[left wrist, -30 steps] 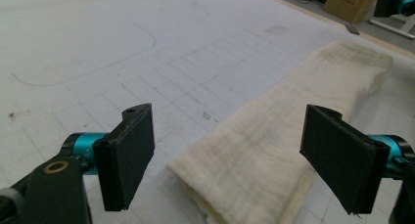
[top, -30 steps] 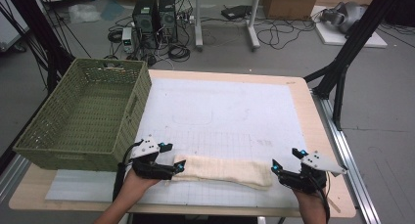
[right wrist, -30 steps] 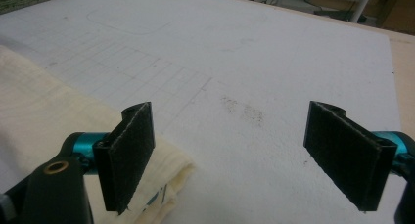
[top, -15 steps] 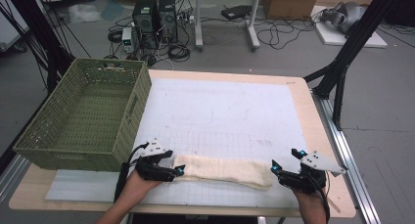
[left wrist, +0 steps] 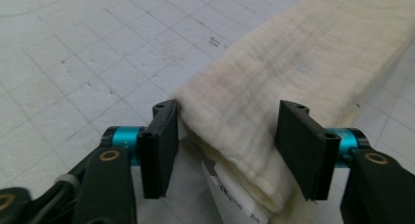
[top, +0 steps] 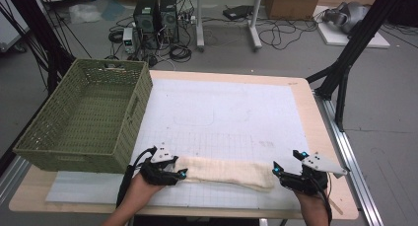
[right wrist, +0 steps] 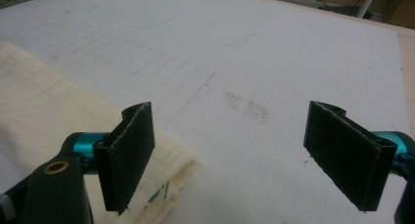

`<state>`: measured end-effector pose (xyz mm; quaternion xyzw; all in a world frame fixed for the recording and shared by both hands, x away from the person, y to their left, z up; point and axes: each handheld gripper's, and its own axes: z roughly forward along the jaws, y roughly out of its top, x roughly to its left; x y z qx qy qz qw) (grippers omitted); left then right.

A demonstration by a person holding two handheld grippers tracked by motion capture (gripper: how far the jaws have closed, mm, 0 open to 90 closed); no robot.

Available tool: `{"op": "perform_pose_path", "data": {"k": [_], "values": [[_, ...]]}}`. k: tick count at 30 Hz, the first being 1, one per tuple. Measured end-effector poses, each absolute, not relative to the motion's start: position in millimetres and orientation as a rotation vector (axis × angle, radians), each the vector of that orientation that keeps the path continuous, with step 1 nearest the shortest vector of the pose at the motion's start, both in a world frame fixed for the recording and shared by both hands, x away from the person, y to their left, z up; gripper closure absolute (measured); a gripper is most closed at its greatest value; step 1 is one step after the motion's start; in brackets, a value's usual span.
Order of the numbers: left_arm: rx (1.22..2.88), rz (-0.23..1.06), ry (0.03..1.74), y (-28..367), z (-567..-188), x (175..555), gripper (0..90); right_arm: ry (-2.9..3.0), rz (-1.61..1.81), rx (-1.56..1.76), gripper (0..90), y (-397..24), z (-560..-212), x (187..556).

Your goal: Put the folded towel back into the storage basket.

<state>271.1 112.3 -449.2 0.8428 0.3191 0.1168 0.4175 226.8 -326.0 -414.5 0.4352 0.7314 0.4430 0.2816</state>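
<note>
A long folded cream cloth (top: 224,170) lies along the near side of the white grid mat (top: 222,107). My left gripper (top: 178,170) is at its left end. In the left gripper view the cloth (left wrist: 293,62) runs between the jaws of my left gripper (left wrist: 225,136), which have just been closing. The pads (left wrist: 161,141) sit at the fold's edges without squeezing it, and a white label (left wrist: 230,194) peeks out underneath. My right gripper (top: 287,162) stands wide open at the cloth's right end. The cloth's corner (right wrist: 166,180) lies beside that gripper's (right wrist: 230,145) left jaw.
A green woven basket (top: 84,117) stands at the left, its near corner close to my left hand. The wooden table's right edge (top: 325,132) runs beside my right gripper. Beyond the table are cables, computer cases and black stand legs on the floor.
My left gripper has crept slightly right onto the cloth's end and its jaws have narrowed around the fold. The right gripper and the cloth have stayed put.
</note>
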Motion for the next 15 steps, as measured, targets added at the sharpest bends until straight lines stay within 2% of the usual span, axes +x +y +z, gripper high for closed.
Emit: {"op": "perform_pose_path", "data": {"k": [6,9,12,15], "values": [[2.109,0.265,0.797,111.7,-448.1,268.7,60.8,1.963,1.188,1.167,18.0,-325.5,-414.4,227.2],[2.112,0.232,0.775,110.4,-448.0,267.4,71.7,1.967,1.186,1.157,18.0,-325.5,-414.4,227.5],[2.108,0.206,0.775,110.9,-448.2,268.3,76.7,1.968,1.187,1.157,18.0,-325.4,-414.5,227.9],[2.092,0.189,0.788,111.9,-448.9,268.7,77.4,1.97,1.187,1.162,18.0,-325.1,-414.5,227.8]]}}
